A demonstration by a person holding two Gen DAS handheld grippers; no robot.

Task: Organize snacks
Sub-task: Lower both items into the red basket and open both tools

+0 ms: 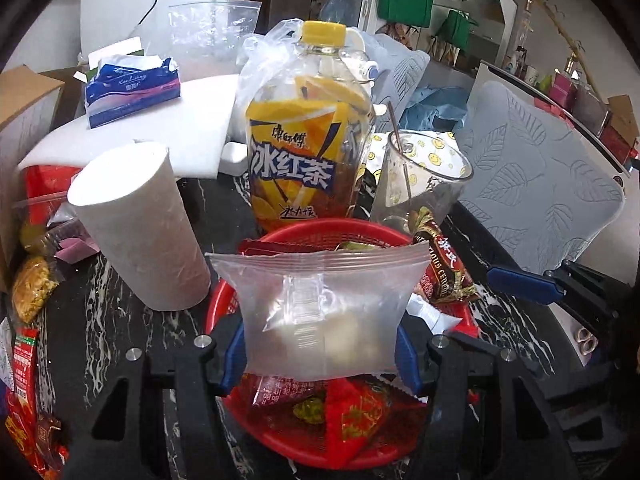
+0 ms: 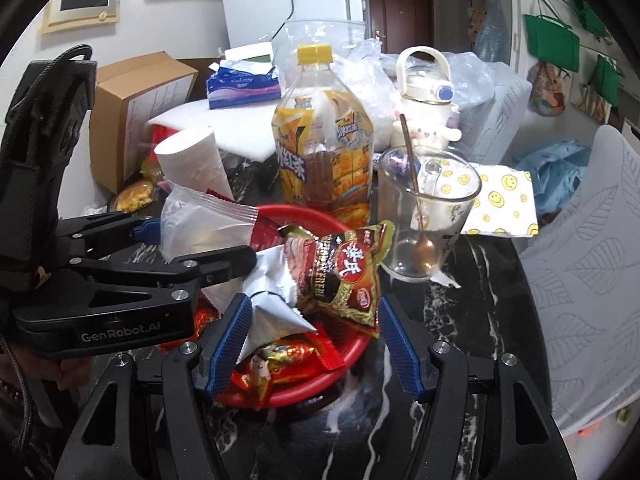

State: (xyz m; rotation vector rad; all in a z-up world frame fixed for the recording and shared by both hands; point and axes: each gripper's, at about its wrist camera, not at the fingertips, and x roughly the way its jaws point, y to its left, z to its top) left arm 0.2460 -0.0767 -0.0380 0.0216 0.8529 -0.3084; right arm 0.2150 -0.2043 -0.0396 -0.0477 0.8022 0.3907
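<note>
Red basket (image 1: pixel 440 236) sits crowded by bottle (image 1: pixel 308 128) and glass (image 1: pixel 420 176); left gripper (image 1: pixel 320 354) pinches a clear snack bag (image 1: pixel 320 312) above it, right gripper (image 2: pixel 316 344) spread.

On the counter (image 2: pixel 400 420), a basket (image 2: pixel 348 354) of snack packets (image 2: pixel 344 276) sits in front. Behind it stands an iced tea bottle (image 1: pixel 308 128), with a paper roll (image 1: pixel 140 224) to its left and a glass (image 2: pixel 424 216) holding a spoon (image 2: pixel 416 184) to its right.
</note>
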